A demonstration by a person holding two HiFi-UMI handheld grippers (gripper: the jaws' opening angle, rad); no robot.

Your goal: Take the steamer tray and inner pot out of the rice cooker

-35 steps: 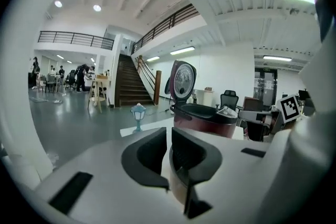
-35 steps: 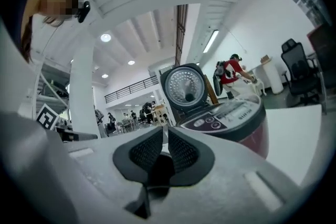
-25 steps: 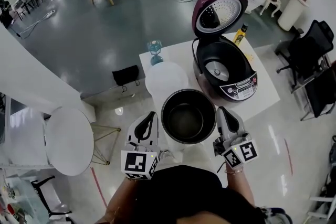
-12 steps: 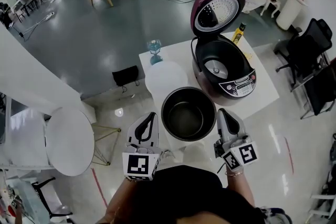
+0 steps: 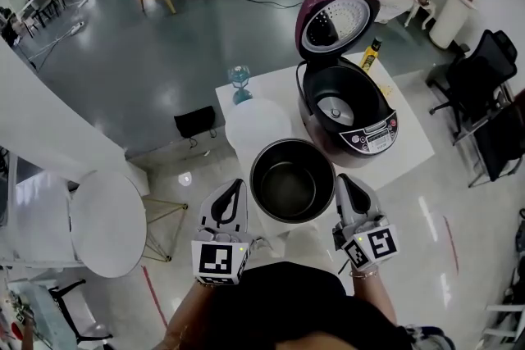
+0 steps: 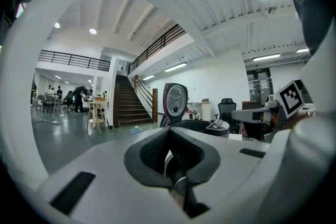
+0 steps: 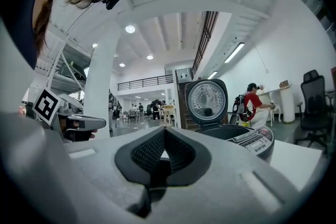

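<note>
You hold the left gripper (image 5: 238, 184) and the right gripper (image 5: 341, 179) level on either side of the inner pot (image 5: 292, 186), each just beside its rim. On both, the fingers are pressed fully together with nothing caught between them. The inner pot stands upright and empty at the near edge of the desk (image 5: 275, 84), out of the rice cooker (image 5: 349, 115), whose lid (image 5: 338, 19) stands open; the white steamer tray (image 5: 256, 122) lies flat on the desk just beyond the pot, to the left of the cooker.
</note>
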